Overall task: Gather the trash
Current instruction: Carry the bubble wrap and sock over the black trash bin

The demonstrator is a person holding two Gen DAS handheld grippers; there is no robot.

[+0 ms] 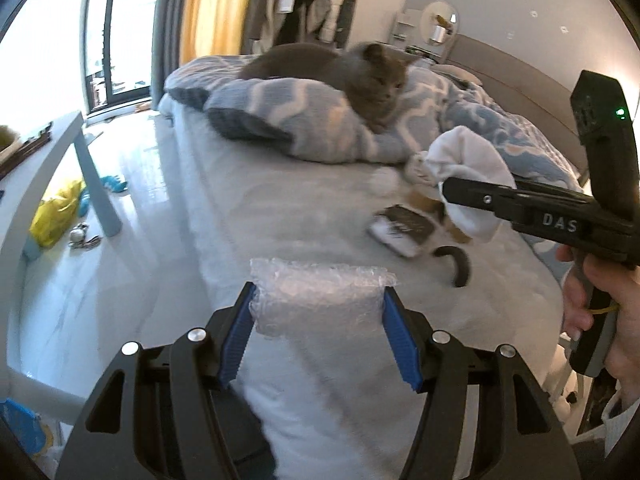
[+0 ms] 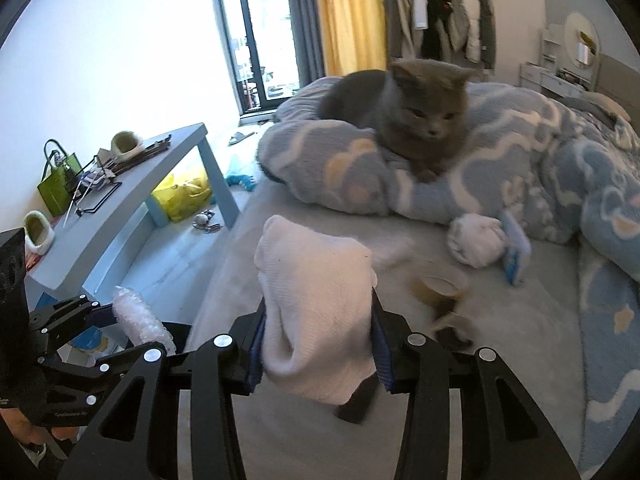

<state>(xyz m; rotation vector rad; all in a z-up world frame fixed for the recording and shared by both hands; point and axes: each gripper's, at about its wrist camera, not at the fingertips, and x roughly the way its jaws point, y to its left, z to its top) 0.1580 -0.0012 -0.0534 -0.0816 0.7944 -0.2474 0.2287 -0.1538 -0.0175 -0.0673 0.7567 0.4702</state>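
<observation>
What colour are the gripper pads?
Blue, ribbed pads; clearest in the left wrist view.

The bed (image 2: 304, 432) carries a rumpled blue quilt (image 2: 560, 184) (a grey cat (image 2: 404, 116) lies on it), a balled white sock (image 2: 476, 240), tape rolls (image 2: 440, 288) and a blue brush (image 2: 516, 248). The floor (image 1: 132, 208) holds a yellow bag (image 1: 56, 212).

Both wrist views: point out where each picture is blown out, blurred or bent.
Left wrist view: the window is blown out white, the brush on the bed is smeared, and edges bow. Right wrist view: the white wall glares, the tape roll is blurred, the sock stays fairly sharp.
</observation>
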